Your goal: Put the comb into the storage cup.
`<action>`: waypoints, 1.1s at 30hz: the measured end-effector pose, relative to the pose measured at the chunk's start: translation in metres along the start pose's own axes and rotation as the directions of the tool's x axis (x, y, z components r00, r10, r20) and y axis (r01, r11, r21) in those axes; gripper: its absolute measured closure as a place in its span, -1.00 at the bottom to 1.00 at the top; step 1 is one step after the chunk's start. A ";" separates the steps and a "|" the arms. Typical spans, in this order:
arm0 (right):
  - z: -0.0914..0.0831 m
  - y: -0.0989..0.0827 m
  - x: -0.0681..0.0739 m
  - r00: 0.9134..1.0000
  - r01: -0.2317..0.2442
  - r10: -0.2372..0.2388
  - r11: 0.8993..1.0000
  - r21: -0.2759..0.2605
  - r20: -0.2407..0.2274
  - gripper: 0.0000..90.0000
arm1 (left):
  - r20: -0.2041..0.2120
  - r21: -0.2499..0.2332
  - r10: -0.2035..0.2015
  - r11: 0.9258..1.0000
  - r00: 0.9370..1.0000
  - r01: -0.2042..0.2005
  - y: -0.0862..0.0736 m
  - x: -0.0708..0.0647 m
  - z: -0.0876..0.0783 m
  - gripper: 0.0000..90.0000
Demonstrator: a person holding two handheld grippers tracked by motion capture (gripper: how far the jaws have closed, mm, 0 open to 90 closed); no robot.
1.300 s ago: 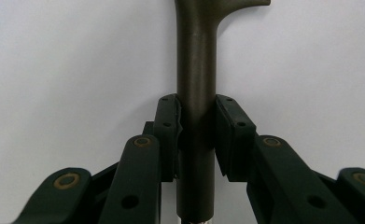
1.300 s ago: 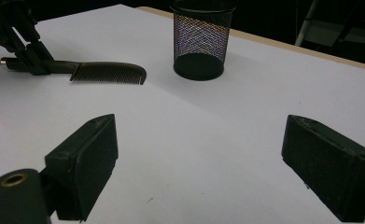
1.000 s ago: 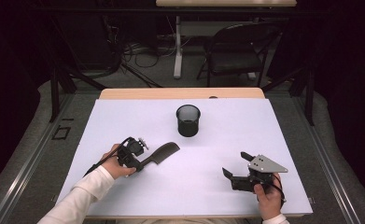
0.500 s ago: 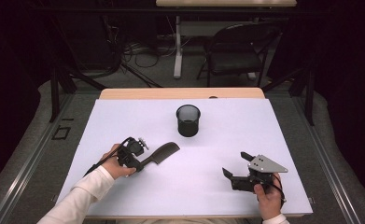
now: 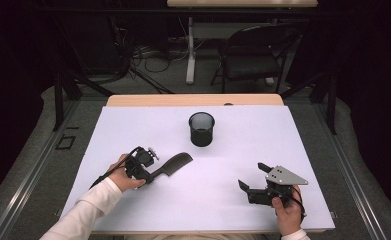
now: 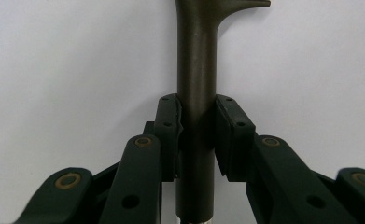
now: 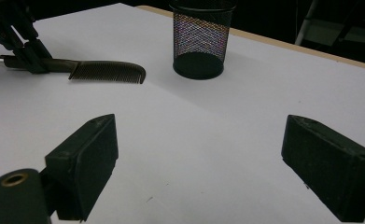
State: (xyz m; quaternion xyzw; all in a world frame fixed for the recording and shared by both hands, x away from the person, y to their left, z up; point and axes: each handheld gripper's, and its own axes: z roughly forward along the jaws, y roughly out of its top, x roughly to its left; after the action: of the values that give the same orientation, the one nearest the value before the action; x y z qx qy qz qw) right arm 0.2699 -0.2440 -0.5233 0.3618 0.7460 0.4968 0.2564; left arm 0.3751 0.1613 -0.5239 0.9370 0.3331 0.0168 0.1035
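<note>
A dark comb point(image 5: 175, 163) lies low over the white table sheet point(image 5: 233, 150) at the left, its toothed end toward the cup. My left gripper point(image 5: 150, 175) is shut on the comb's handle point(image 6: 196, 93); its pads point(image 6: 168, 116) press the handle from both sides. The comb point(image 7: 106, 71) and left gripper point(image 7: 35, 63) also appear far off in the right gripper view. A black mesh cup point(image 5: 201, 129) stands upright at the table's middle back, also seen as the cup point(image 7: 200, 39). My right gripper point(image 5: 250, 176) rests at the front right, open, nothing between its jaws point(image 7: 203, 172).
The wooden table edge point(image 5: 193, 100) runs along the far side. Beyond it stand a dark chair point(image 5: 253, 55), cables on the floor and a white table leg point(image 5: 190, 50).
</note>
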 end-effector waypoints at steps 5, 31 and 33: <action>0.000 0.000 0.000 1.000 0.001 -0.001 1.000 0.001 0.001 -0.76 | 0.008 -0.003 -0.006 1.000 1.000 0.006 0.000 0.001 -0.001 0.61; 0.000 0.000 0.000 1.000 0.000 0.000 1.000 0.002 0.002 -0.76 | 0.010 -0.163 -0.054 0.985 0.998 0.055 -0.007 0.008 -0.033 0.61; 0.000 0.000 0.000 1.000 -0.001 0.001 1.000 0.002 0.001 -0.76 | 0.010 -0.173 -0.054 0.983 0.998 0.055 -0.007 0.008 -0.035 0.61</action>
State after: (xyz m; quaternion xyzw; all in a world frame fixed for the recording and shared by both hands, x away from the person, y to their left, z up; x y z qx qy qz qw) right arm 0.2698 -0.2435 -0.5234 0.3625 0.7462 0.4961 0.2561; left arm 0.3734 0.1786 -0.4914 0.9151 0.3556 0.0402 0.1859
